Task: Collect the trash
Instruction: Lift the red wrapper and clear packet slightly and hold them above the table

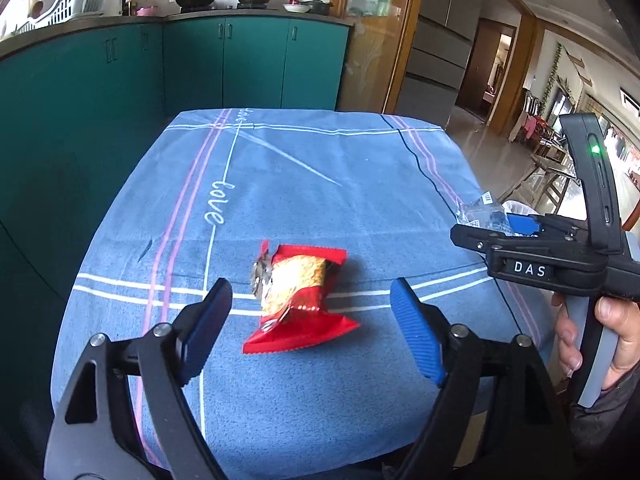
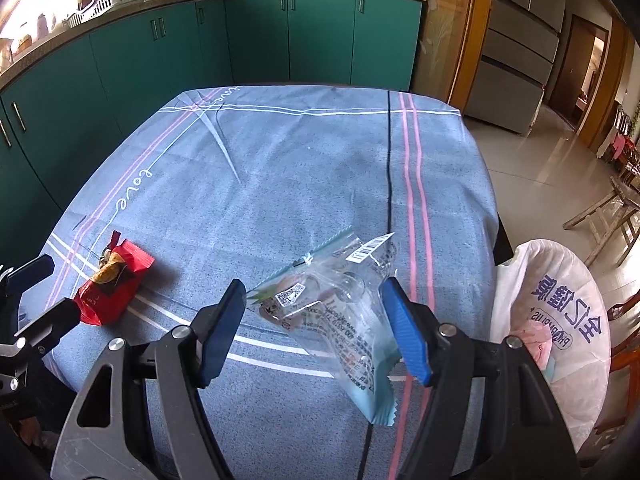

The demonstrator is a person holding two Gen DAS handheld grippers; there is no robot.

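on the blue tablecloth (image 2: 304,168): red snack wrapper (image 1: 298,298) between wide-open, empty left gripper (image 1: 316,330) fingers, clear plastic wrapper (image 2: 336,312) between wide-open, empty right gripper (image 2: 314,328) fingers, beside white trash bag (image 2: 560,312).

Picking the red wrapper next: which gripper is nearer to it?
Left. The left gripper is open right around the red wrapper; the right gripper is off to its right, around the clear wrapper.
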